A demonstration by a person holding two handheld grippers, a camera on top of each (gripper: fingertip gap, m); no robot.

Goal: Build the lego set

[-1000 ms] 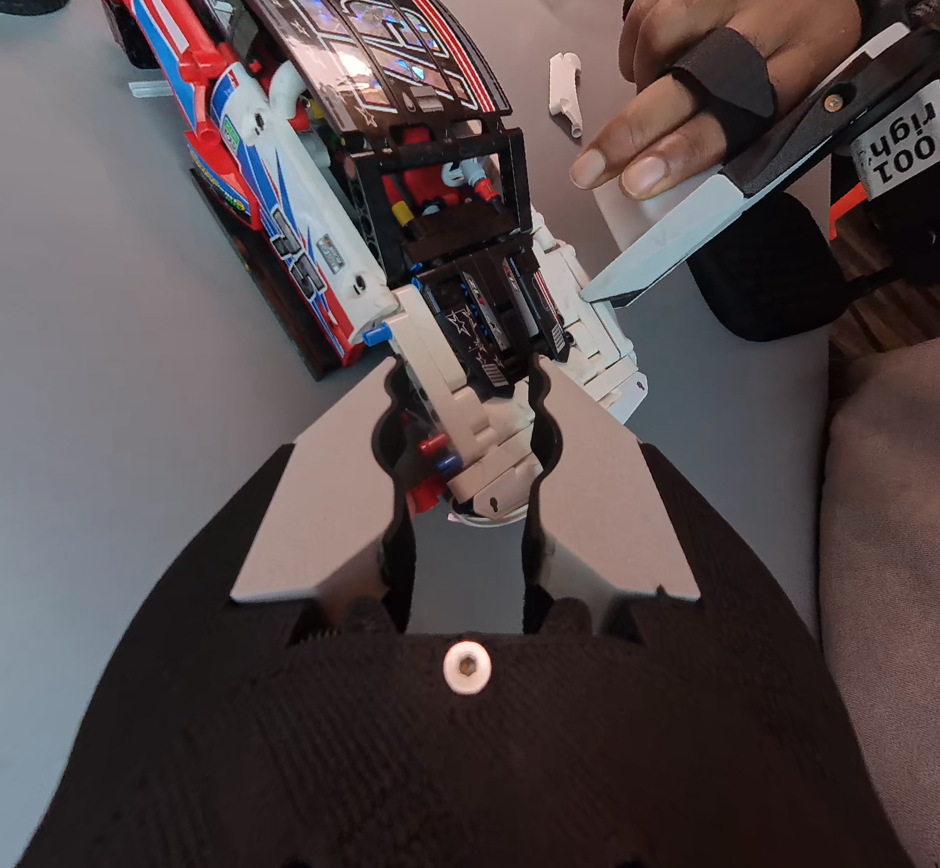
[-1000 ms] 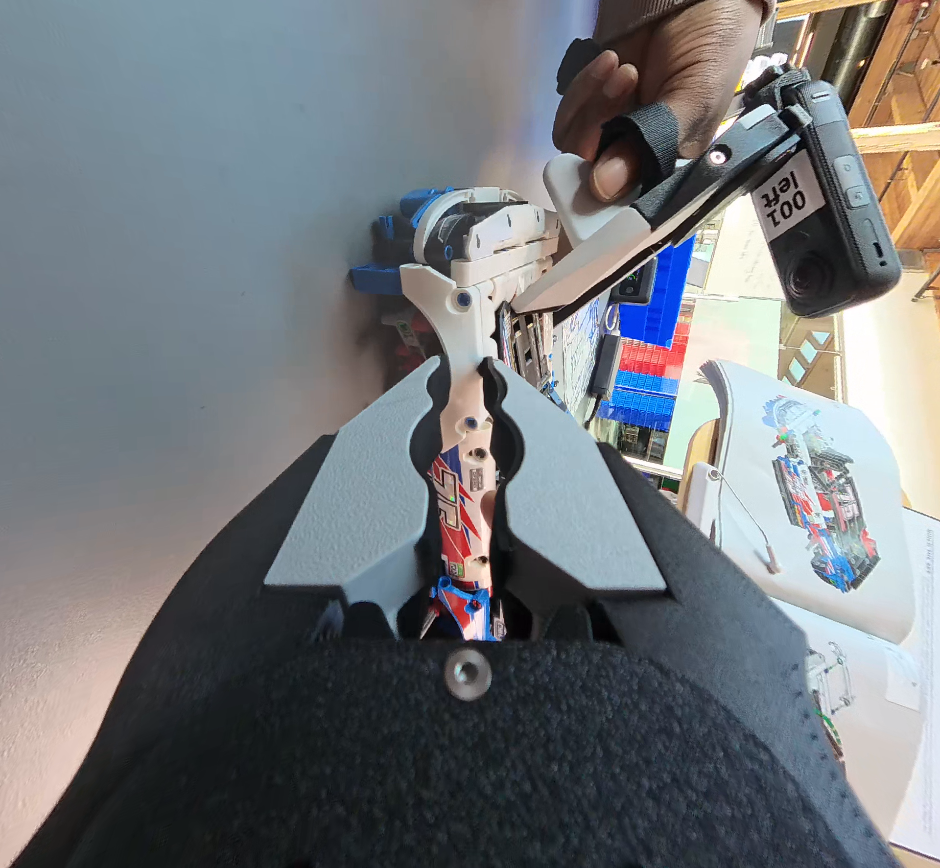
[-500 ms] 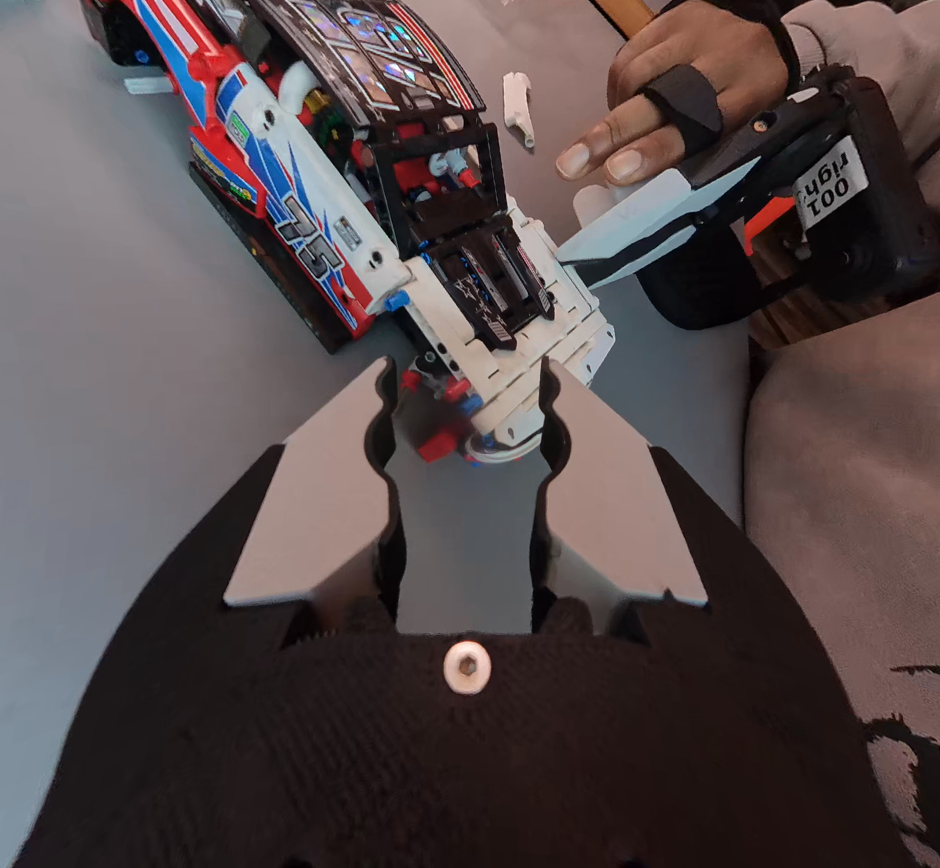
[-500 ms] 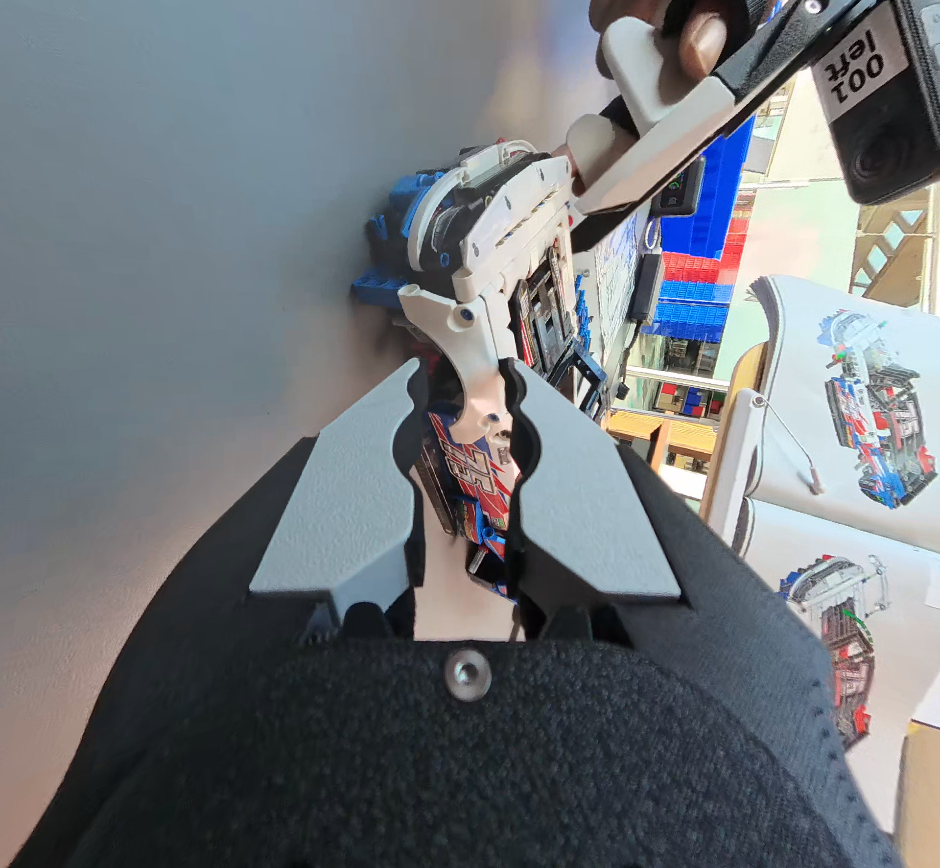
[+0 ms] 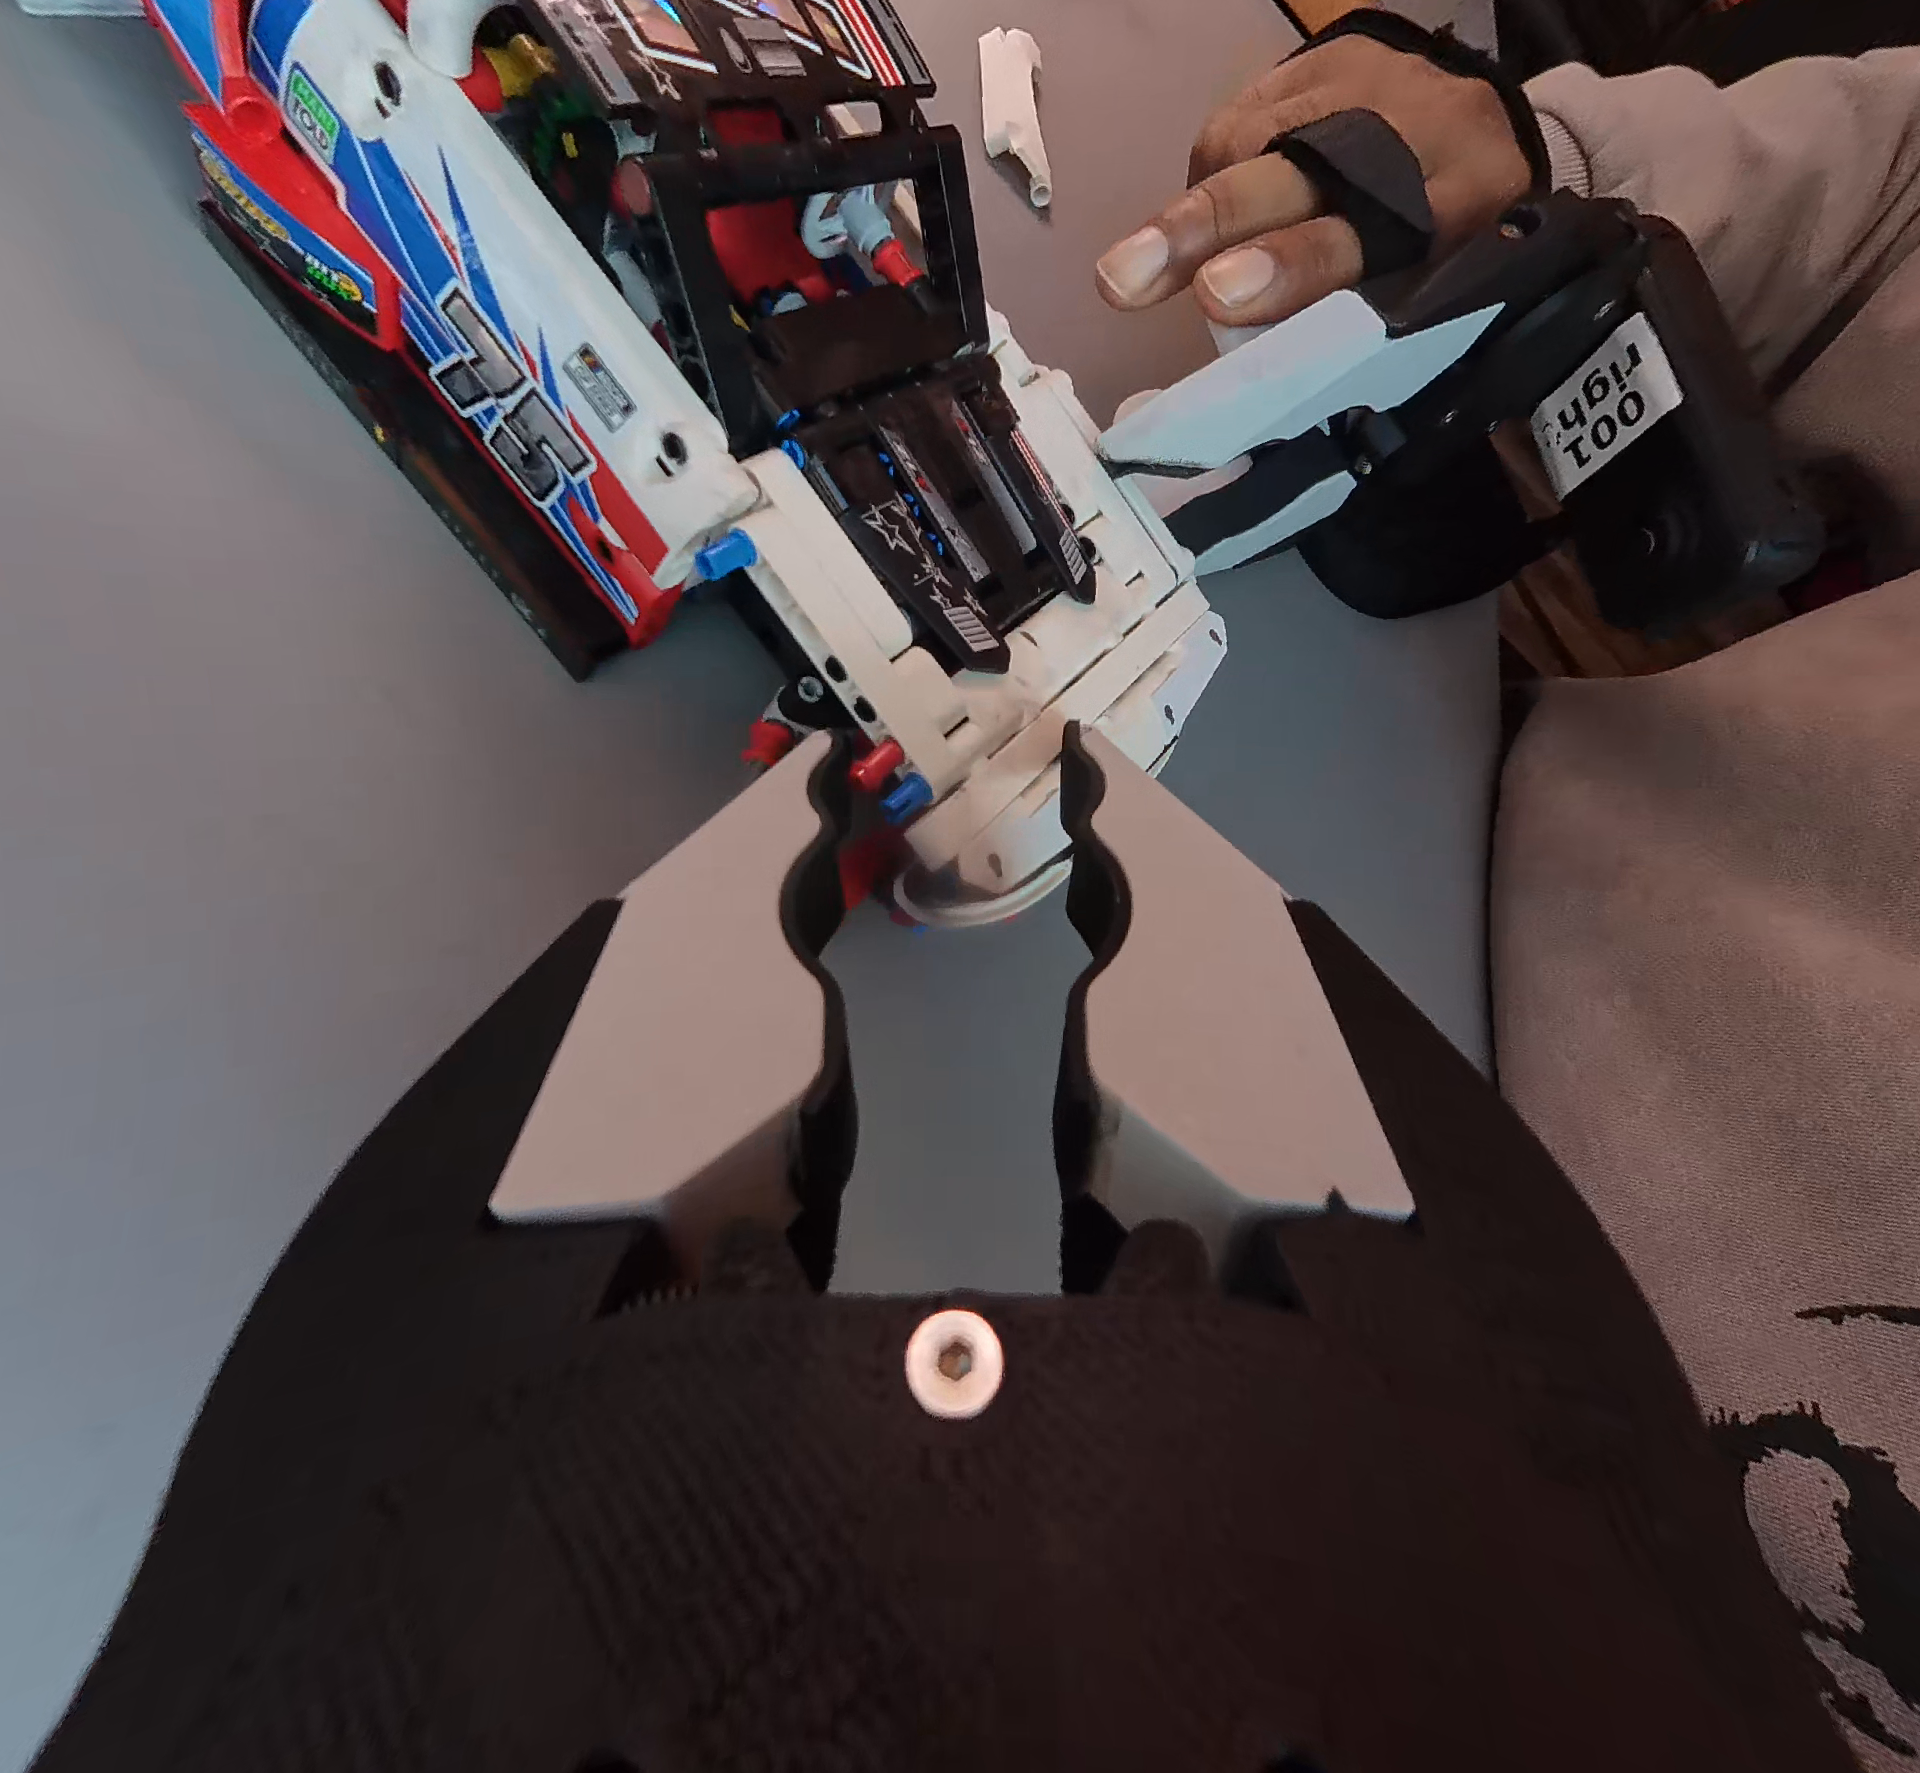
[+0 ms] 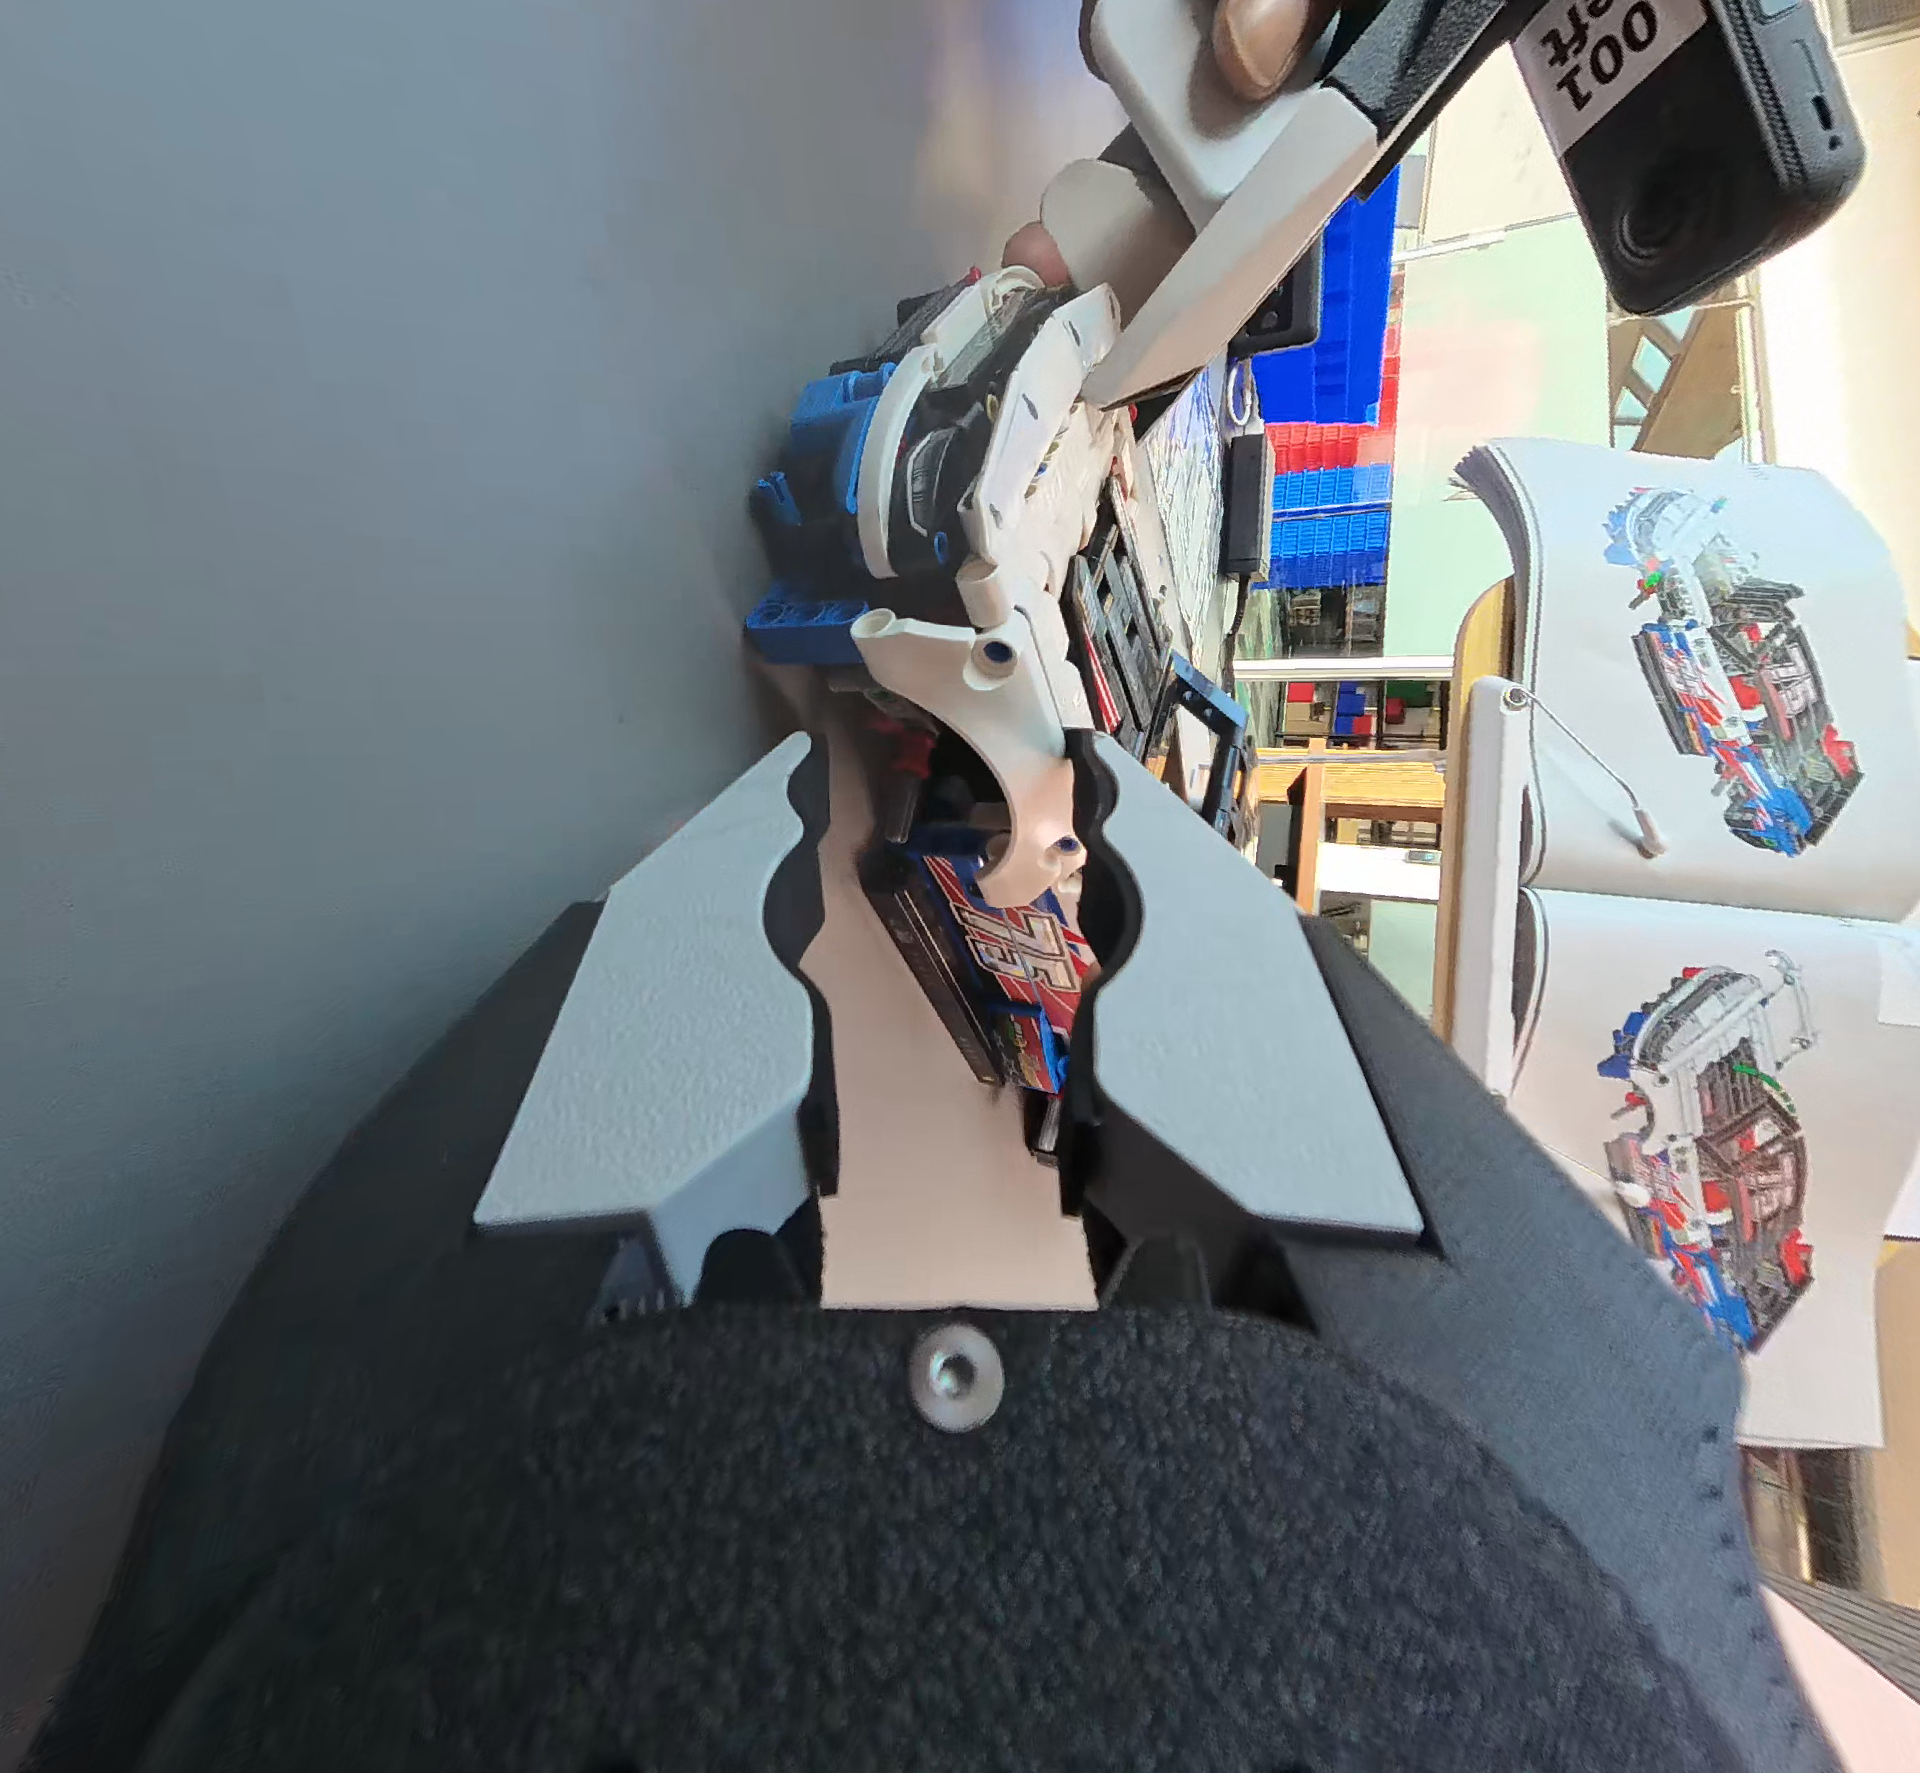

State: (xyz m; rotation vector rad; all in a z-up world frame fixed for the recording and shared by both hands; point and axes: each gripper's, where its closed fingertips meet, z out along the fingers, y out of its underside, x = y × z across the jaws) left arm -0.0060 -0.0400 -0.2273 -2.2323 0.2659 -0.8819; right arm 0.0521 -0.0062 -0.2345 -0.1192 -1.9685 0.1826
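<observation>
The red, white and blue lego race car (image 5: 499, 373) with a black roof lies on the grey table (image 5: 260, 892). My left gripper (image 5: 951, 757) is open, and the car's white nose (image 5: 1039, 684) reaches in between its fingertips. My right gripper (image 5: 1153, 502) is open beside the right side of the nose. In the right wrist view my right gripper (image 6: 943, 747) is open around the car's white wheel arch (image 6: 1013, 736), which lies close against the right finger. One of the left gripper's fingers (image 6: 1236, 258) rests on the nose there.
A loose white lego piece (image 5: 1013, 102) lies on the table behind the car. A black tyre (image 5: 1403, 570) sits under the right gripper. The open instruction booklet (image 6: 1714, 684) stands at the right. A person's grey clothing (image 5: 1704, 996) fills the right side. Some 8 cm of space lies between my two pairs of fingers.
Both grippers opened and let go of the car. The left one drew back from the nose, then came close again. The right one widened around the side panel and wheel arch.
</observation>
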